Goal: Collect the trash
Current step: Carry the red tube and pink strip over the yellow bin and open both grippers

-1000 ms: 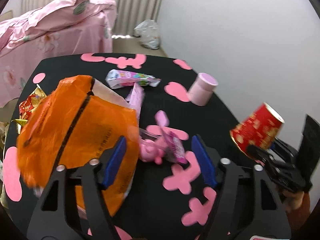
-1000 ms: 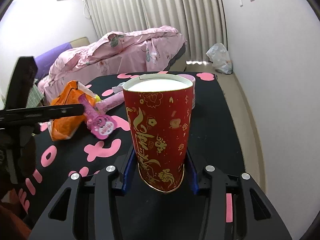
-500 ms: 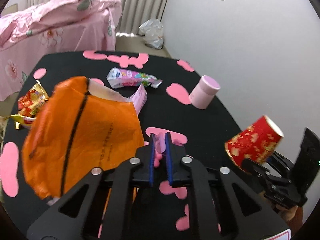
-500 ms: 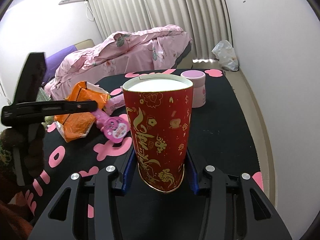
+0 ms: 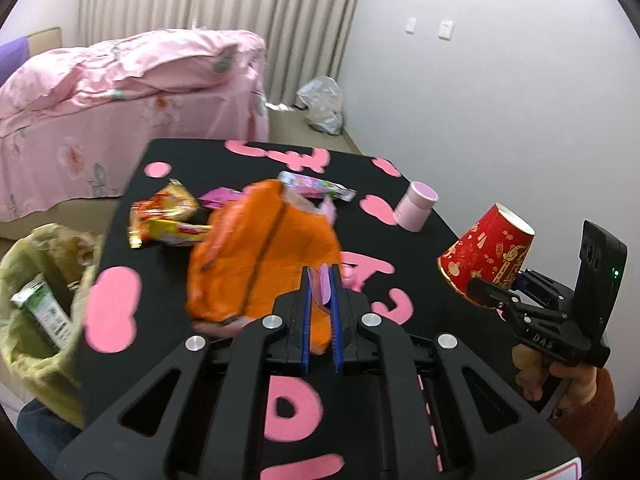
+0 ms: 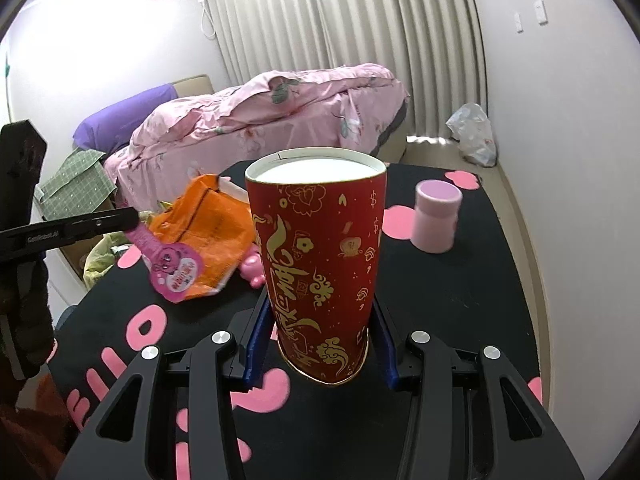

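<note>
Left gripper (image 5: 320, 280) pinching pink wrapper (image 6: 172, 268), thin edge only, dangling above table (image 5: 200, 152); slipping possible before reaching bin (image 5: 36, 300) left of table. Right gripper (image 6: 320, 344) clamping cup (image 6: 320, 264) near base; tilting risking drop.

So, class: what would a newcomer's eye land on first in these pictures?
First, the red paper cup with gold patterns, gripped low by the right gripper, filling that view. Next, the crumpled orange bag mid-table, and the pink wrapper pinched in the left gripper.
</note>
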